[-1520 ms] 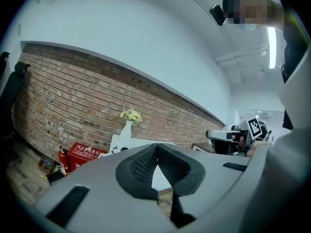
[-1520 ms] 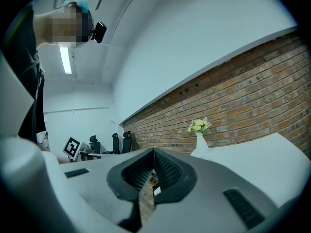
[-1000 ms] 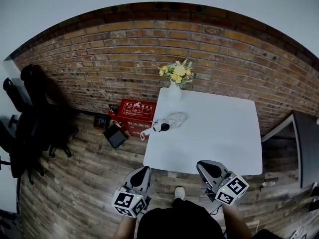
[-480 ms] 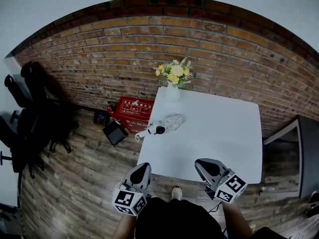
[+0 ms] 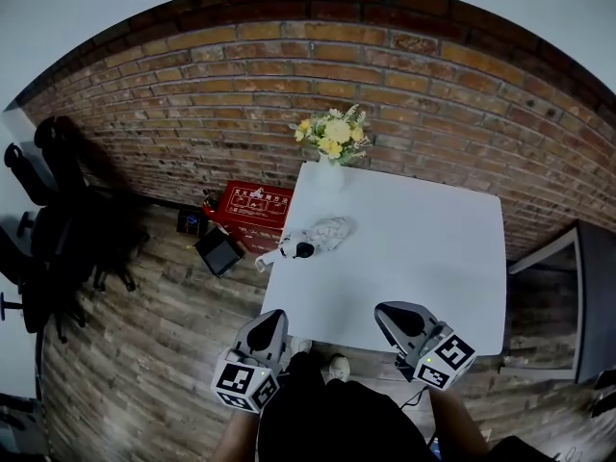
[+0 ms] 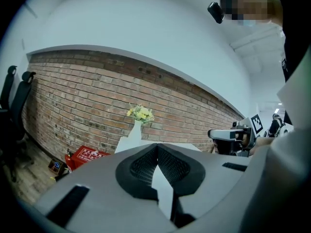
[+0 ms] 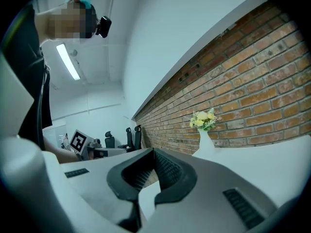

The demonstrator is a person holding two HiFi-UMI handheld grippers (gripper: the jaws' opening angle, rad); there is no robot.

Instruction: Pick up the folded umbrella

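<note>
Tabletop [image 5: 414, 258] open near and middle; flower vase [image 5: 329, 173] at far-left corner, folded umbrella [image 5: 318, 237] by left edge

One folded umbrella [image 5: 323, 234]; one vase of flowers [image 5: 329, 150]; one white surface [image 5: 419, 248]; one red box [image 5: 248, 205]; one left hand-held gripper [image 5: 273, 317]; one right hand-held gripper [image 5: 389, 312].

You face a smooth matt counter [image 5: 423, 258], a rough brick wall [image 5: 192, 114] and a worn wooden floor [image 5: 144, 345]. Your left tool [image 5: 272, 320] and right tool [image 5: 393, 314] look matt plastic.
</note>
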